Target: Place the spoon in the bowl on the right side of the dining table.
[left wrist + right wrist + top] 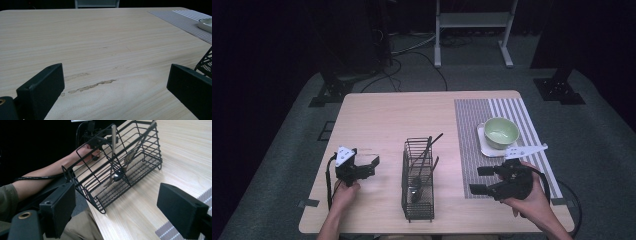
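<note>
Two sets of jaws, both spread wide, nothing between either pair. Left gripper [362, 167]: jaws apart over bare wood; in the left gripper view a scuffed, chipped streak [92, 86] in the worktop [100, 37] surface sits between them. Right gripper [482, 180]: jaws apart, pointing left across the worktop toward the wire basket [418, 180], not touching it.

Basket: black wire, rectangular, open top, fine mesh floor, long axis running front to back. Stands upright near the front-middle of the worktop, between the two grippers, just left of the placemat [497, 140]. In the right gripper view its near corner [100, 207] lies between the jaws but farther off. Cutlery [424, 165] stands inside: several dark-handled pieces leaning on the wire walls, handles sticking above the rim; right gripper view shows a spoon [113, 152] bowl-down and at least one more piece [132, 152] tilted beside it. Exact count: cannot tell.

Left hand [344, 192] grips its unit from behind, forearm coming in from the front edge, gripper low over the worktop and angled right toward the basket. Right hand [529, 200] wraps its unit from below and behind, over the placement's front left corner, wrist turned inward.

Farther out: striped grey placemat on the right side, green bowl [501, 132] on a white square plate [484, 145] on it, behind the right gripper.
</note>
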The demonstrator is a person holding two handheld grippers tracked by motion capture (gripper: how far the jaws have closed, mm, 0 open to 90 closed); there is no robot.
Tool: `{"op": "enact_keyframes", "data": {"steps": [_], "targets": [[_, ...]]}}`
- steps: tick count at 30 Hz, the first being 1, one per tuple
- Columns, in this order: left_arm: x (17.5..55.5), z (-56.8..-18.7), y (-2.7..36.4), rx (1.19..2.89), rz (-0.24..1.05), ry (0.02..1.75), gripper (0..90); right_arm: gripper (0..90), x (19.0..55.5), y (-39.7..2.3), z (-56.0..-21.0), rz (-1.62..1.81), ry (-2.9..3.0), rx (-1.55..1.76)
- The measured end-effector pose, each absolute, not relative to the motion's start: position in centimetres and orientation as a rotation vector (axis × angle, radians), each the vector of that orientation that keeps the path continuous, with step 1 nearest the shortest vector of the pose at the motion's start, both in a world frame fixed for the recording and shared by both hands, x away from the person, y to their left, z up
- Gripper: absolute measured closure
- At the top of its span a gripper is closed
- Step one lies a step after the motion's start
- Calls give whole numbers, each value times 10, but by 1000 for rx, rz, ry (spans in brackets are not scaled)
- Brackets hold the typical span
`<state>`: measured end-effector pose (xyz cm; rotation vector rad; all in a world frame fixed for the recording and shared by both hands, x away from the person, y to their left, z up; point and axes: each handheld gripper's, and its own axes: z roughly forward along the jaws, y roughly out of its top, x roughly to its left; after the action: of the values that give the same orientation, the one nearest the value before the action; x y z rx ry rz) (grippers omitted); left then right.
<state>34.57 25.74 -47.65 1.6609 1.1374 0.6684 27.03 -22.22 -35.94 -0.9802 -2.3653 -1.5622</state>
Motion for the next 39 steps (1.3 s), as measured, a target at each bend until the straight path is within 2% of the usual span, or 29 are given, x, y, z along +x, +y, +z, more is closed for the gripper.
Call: {"op": "enact_keyframes", "data": {"steps": [22, 39], "targets": [[345, -476, 258, 1669, 671, 1132, 4, 142, 281, -180, -331, -1494, -2404, -879], [345, -476, 258, 1670, 670, 1132, 4, 148, 303, -155, -335, -1427, -2402, -909]]}}
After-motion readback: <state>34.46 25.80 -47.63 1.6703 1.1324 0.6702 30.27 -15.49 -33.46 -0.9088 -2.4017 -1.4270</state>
